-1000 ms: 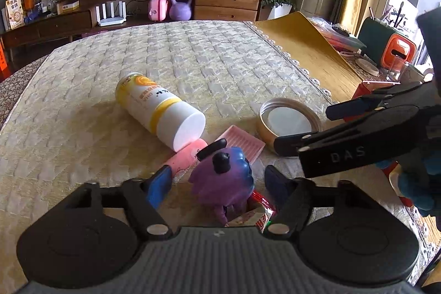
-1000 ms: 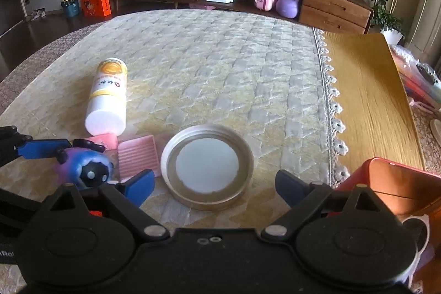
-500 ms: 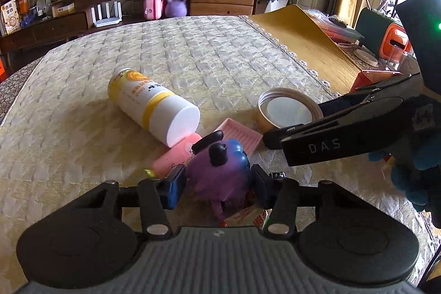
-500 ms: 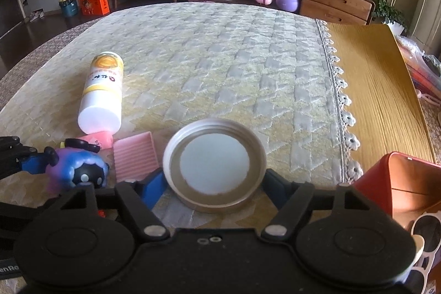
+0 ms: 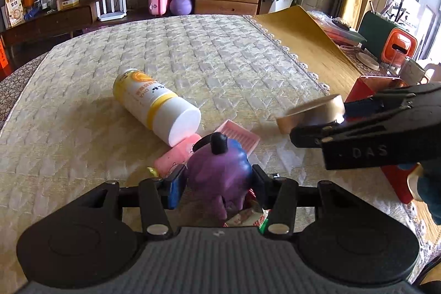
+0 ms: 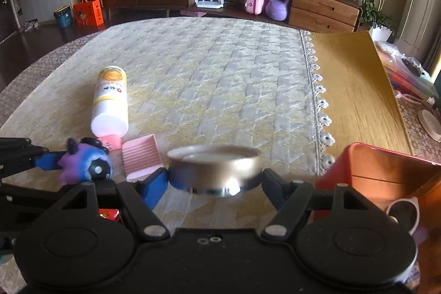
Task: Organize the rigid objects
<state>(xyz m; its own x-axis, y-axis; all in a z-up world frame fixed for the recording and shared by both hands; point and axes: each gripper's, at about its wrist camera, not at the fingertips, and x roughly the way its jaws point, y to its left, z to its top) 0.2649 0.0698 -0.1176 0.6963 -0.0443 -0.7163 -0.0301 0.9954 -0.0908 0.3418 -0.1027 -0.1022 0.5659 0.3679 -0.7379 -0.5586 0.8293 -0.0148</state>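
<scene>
My left gripper [image 5: 217,183] is shut on a purple and blue toy figure [image 5: 219,172] with a black horn, near the table's front; the toy also shows in the right wrist view [image 6: 85,161]. My right gripper [image 6: 215,178] is shut on a round gold metal lid [image 6: 215,167] and holds it lifted above the cloth; the lid also shows in the left wrist view [image 5: 311,113]. A white and yellow bottle [image 5: 157,106] lies on its side. A pink ridged tray [image 5: 238,135] and a pink tube [image 5: 176,154] lie beside the toy.
A red box [image 6: 380,172] stands at the right front, with a white mug [image 6: 405,211] by it. A quilted cloth [image 5: 193,51] covers the table; bare wood [image 6: 355,90] shows on the right. A red wrapper [image 5: 245,216] lies under the left gripper.
My left gripper closed on the purple toy. My right gripper closed on the gold lid and lifted it off the cloth, tilting it edge-on.
</scene>
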